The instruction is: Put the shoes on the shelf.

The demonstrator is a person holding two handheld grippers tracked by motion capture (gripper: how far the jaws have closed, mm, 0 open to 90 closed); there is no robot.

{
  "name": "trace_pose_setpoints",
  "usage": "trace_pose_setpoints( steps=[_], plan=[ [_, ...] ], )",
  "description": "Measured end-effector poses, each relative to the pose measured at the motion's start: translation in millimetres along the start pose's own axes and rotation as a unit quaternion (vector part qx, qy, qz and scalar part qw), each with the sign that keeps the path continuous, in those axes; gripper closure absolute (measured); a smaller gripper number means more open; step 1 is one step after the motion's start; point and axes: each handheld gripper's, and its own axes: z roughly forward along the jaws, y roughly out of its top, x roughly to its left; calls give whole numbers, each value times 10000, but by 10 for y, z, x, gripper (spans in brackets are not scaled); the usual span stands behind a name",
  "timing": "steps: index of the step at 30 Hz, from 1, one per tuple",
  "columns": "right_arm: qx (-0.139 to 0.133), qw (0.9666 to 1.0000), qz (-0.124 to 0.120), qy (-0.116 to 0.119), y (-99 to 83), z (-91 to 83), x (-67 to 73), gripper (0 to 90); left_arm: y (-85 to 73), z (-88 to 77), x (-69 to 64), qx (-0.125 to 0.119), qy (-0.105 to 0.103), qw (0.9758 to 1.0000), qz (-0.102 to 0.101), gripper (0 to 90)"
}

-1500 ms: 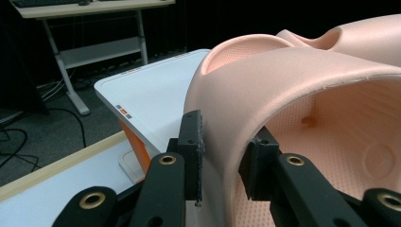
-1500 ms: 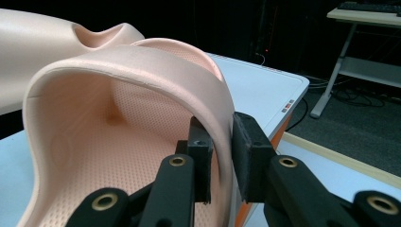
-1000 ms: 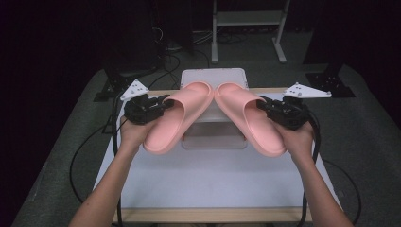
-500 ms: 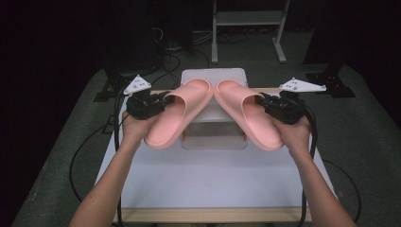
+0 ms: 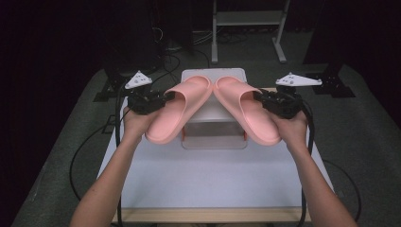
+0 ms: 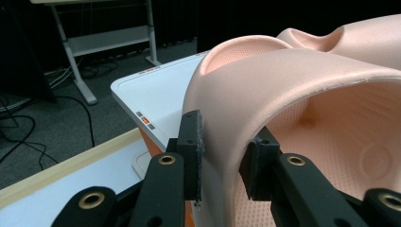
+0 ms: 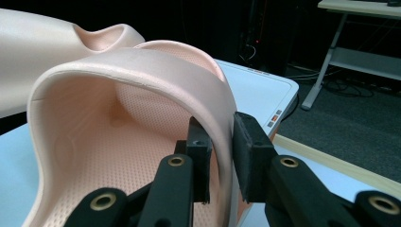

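Pink foam-rubber slides, two of them, are held up over a white lidded storage box (image 5: pixel 215 135) on the white surface (image 5: pixel 208 179). High view: left hand-held gripper (image 5: pixel 163 98) pinches the left pink slide (image 5: pixel 177 111) at its strap edge; right hand-held gripper (image 5: pixel 261 98) pinches the right pink slide (image 5: pixel 246 113) likewise; toes meet over the box. Left gripper view: pads (image 6: pixel 193 151) clamp the strap wall (image 6: pixel 227 142). Right gripper view: pads (image 7: pixel 253 151) clamp the strap (image 7: pixel 222 137), sole textured.
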Motion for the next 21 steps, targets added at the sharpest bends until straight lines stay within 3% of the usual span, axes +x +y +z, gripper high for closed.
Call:
trace_pose_setpoints(
  steps=[21],
  plan=[
    [77,9999,50,-48,78,160,-22,747,28,111,101,74,56,9999,-140,700]
  ],
)
